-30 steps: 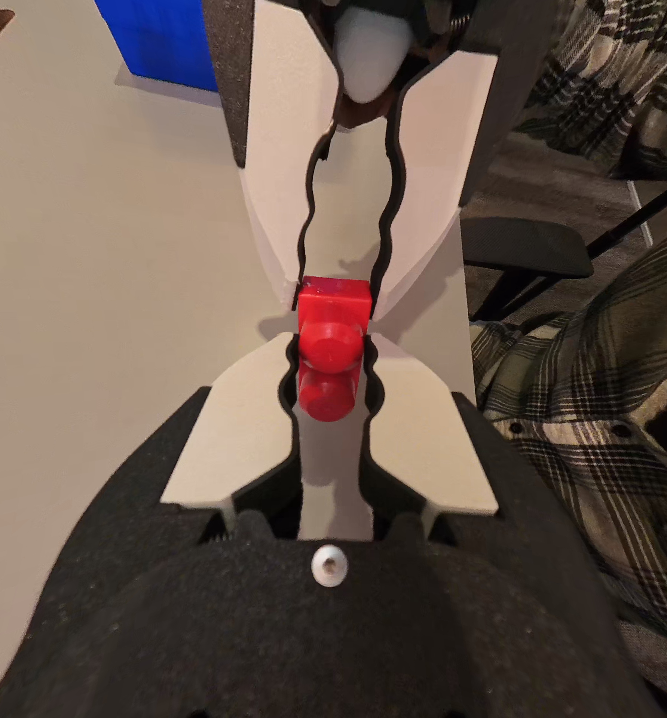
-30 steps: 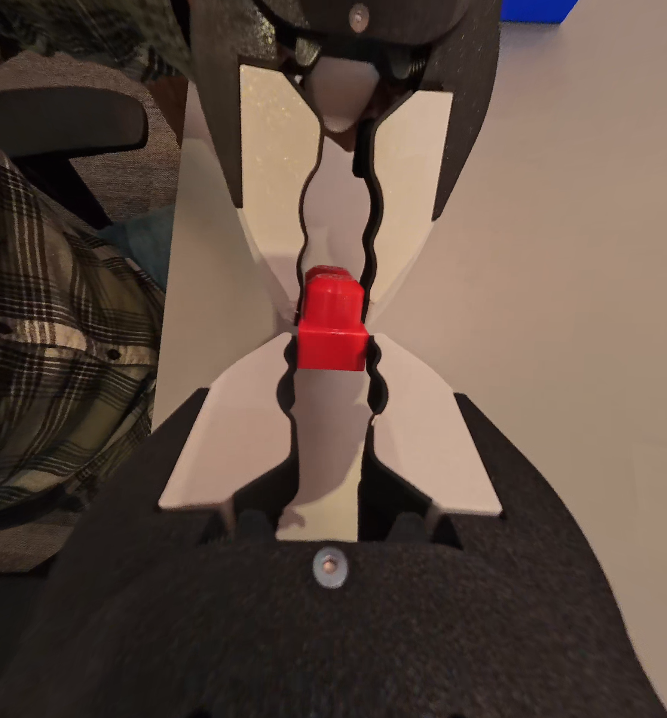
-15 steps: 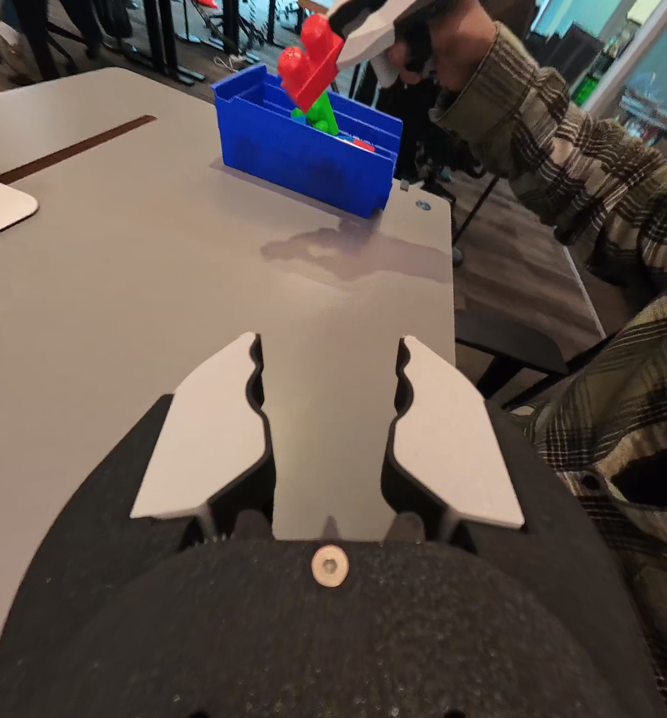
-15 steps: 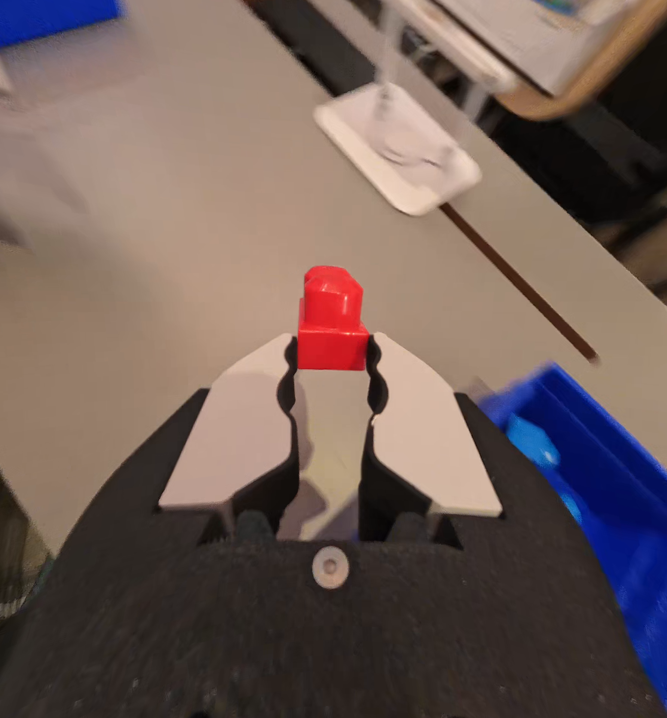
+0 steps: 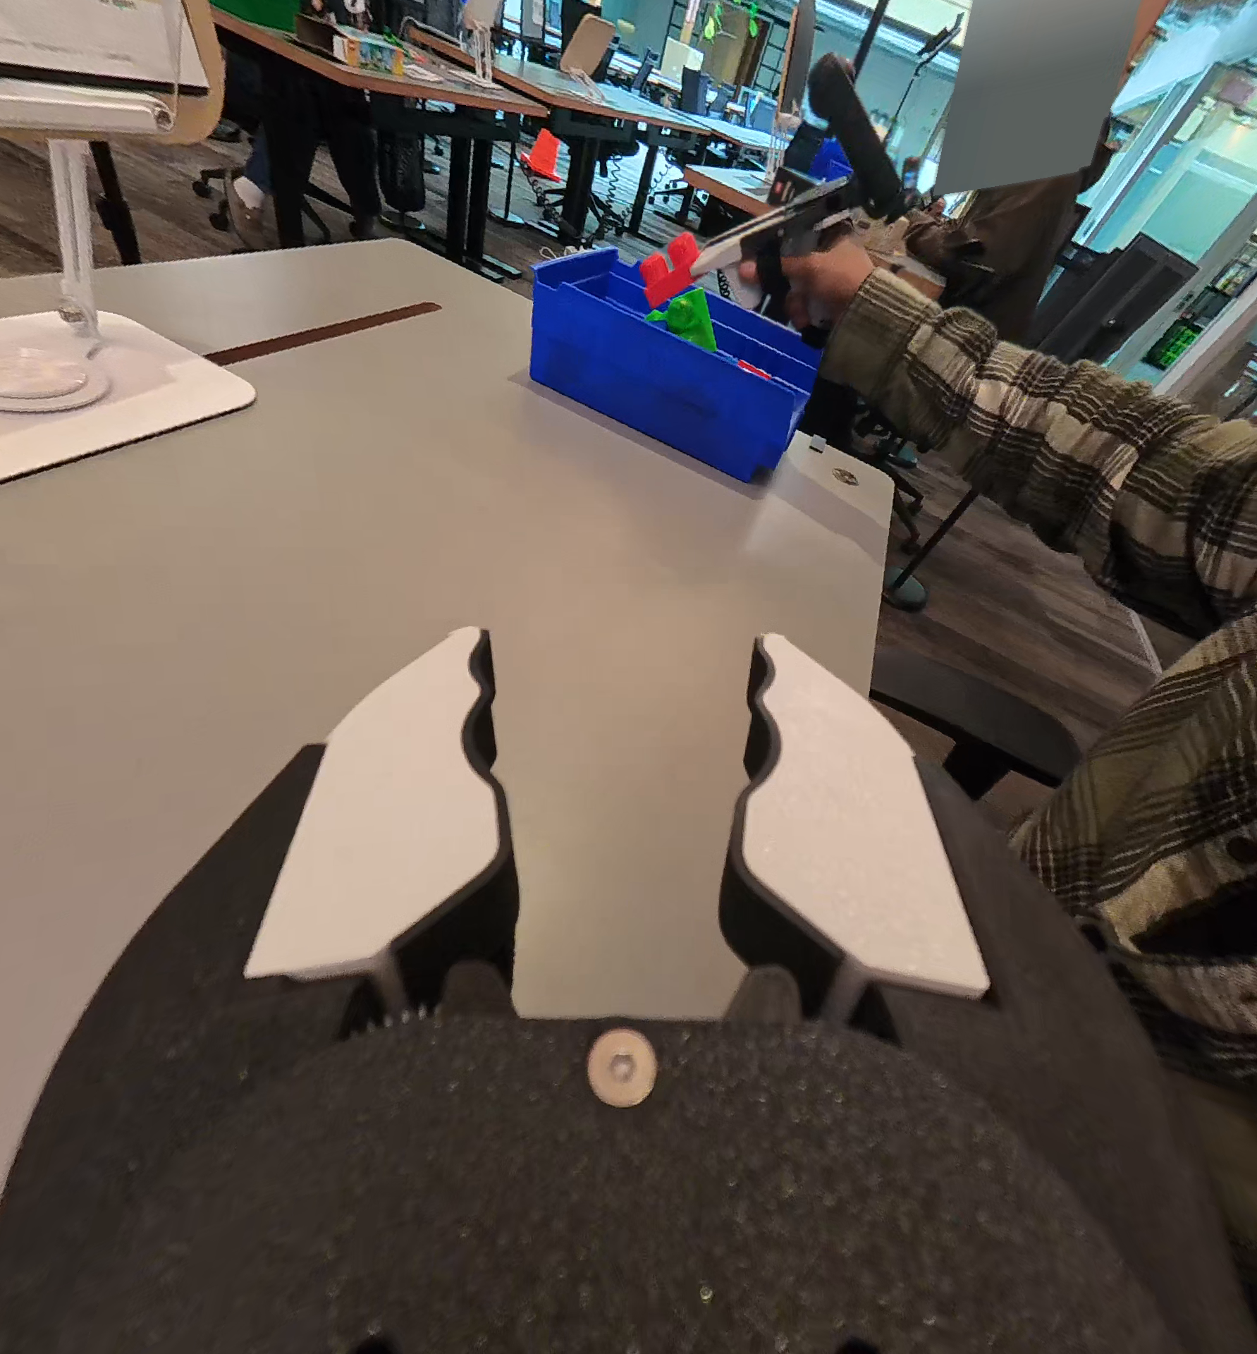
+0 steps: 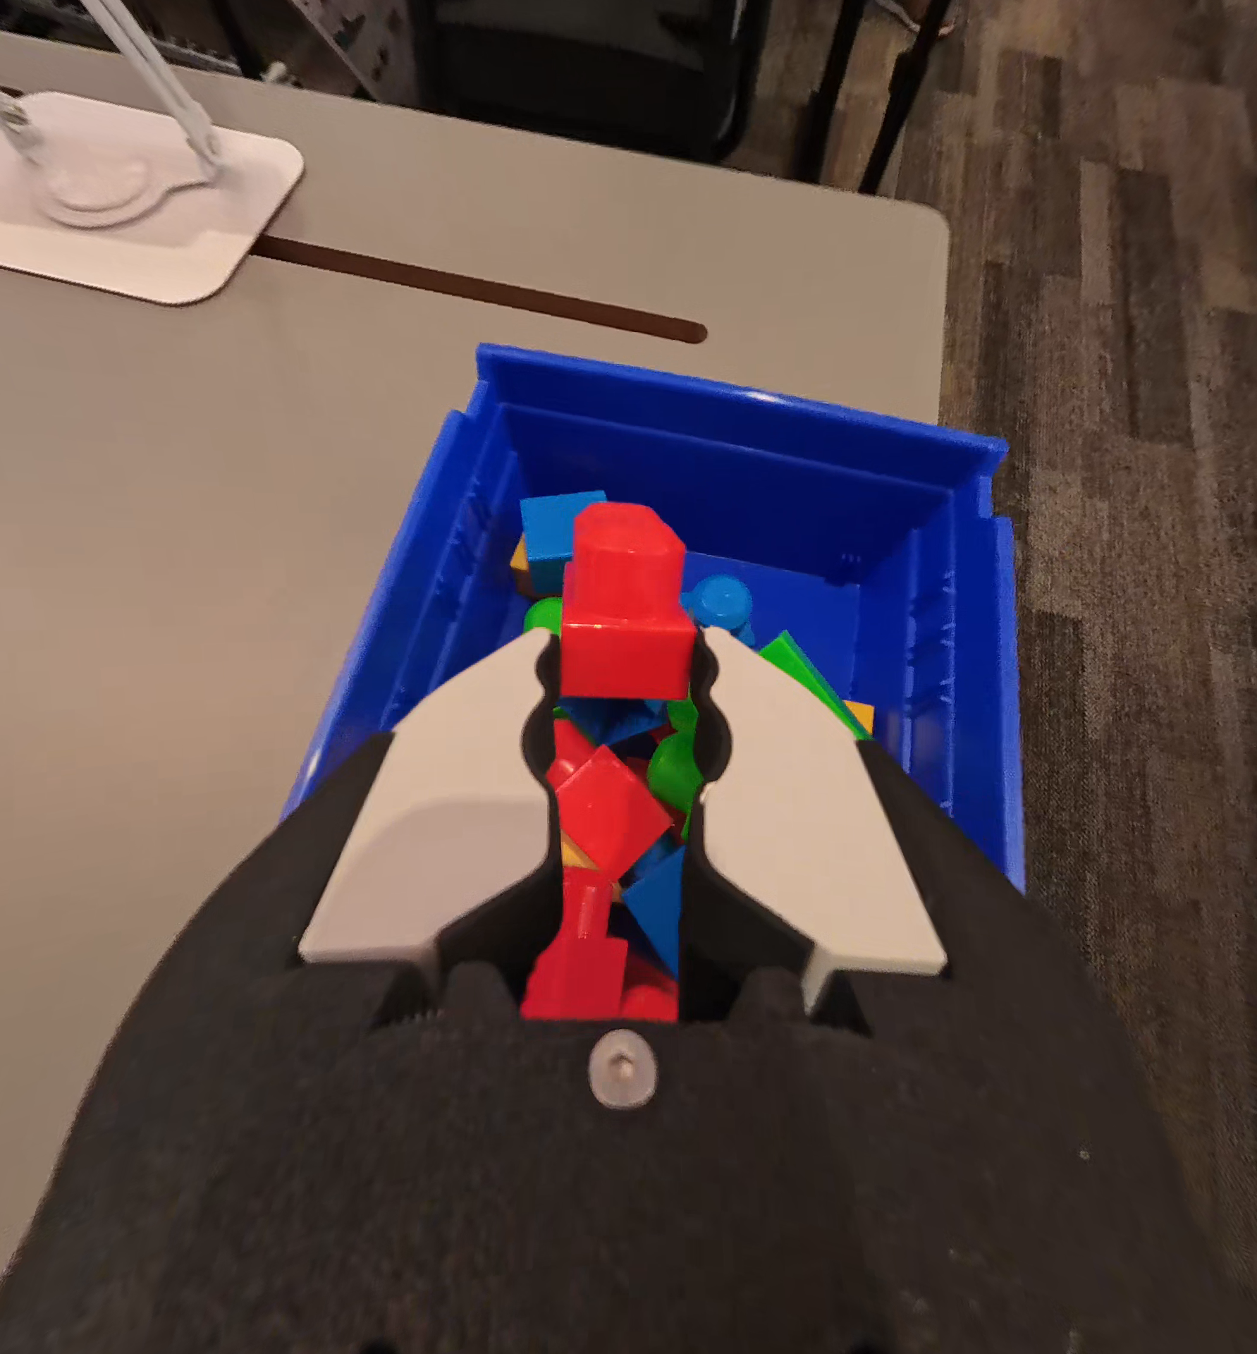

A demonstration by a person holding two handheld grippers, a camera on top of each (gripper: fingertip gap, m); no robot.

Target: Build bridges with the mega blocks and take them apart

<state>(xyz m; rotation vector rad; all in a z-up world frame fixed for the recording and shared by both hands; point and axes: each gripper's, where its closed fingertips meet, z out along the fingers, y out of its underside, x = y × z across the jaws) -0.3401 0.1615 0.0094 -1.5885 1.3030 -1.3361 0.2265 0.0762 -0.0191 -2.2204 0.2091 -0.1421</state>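
My right gripper point(image 6: 624, 645) is shut on a red block point(image 6: 625, 608) and holds it above the blue bin point(image 6: 742, 432), which holds several red, blue, green and yellow blocks point(image 6: 610, 806). In the left wrist view the same red block point(image 5: 668, 277) hangs from the right gripper point(image 5: 691, 267) over the blue bin point(image 5: 654, 388), above a green block point(image 5: 691, 319) that sticks up from it. My left gripper point(image 5: 619, 645) is open and empty, low over the bare grey table point(image 5: 391, 557), well short of the bin.
A white lamp base point(image 5: 61, 381) stands at the table's far left; it also shows in the right wrist view point(image 6: 120, 198). A dark slot point(image 6: 479, 293) runs across the table. The table's right edge point(image 5: 878, 586) drops to the floor and a chair. A person's plaid sleeve point(image 5: 1050, 425) reaches in from the right.
Both grippers held the red block one second ago. My left gripper let go, opened and drew back. My right gripper carried the block away and now holds it over the blue bin.
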